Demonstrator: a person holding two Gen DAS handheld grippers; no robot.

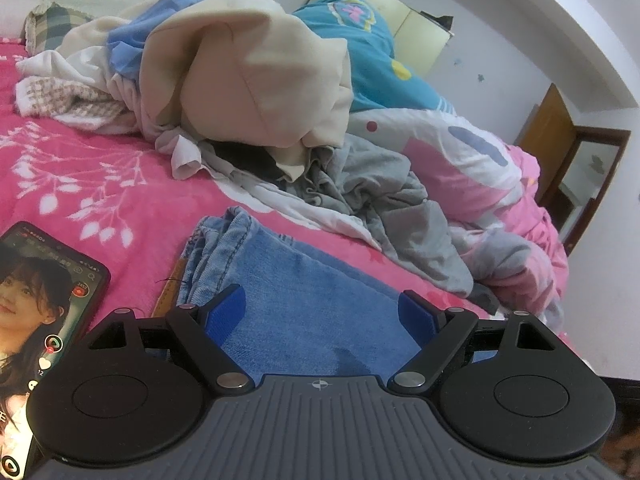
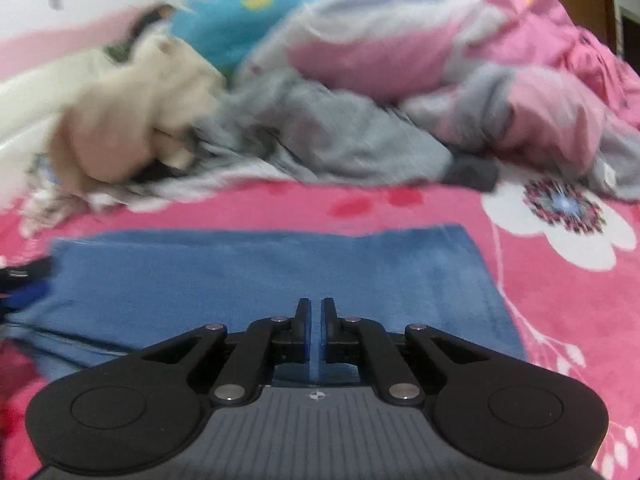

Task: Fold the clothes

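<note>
Pink bedspread [image 2: 560, 280] bears folded jeans [image 2: 280, 272] beneath both tools.

Through my left wrist view the room is evenly and softly lit, bright enough that the pink bedspread [image 1: 100, 168] and the blue jeans [image 1: 304, 292] look saturated and sharp, with only faint shadows under the heap of clothes [image 1: 248, 92]; the phone screen [image 1: 36, 304] glows on its own; the fisheye bends the white wall [image 1: 560, 32] into an arc and darkens the corners. My right wrist view is smeared by motion blur; the clothes and flower print [image 2: 560, 216] are soft and streaked, while my right gripper [image 2: 316, 328] stays crisp.
</note>
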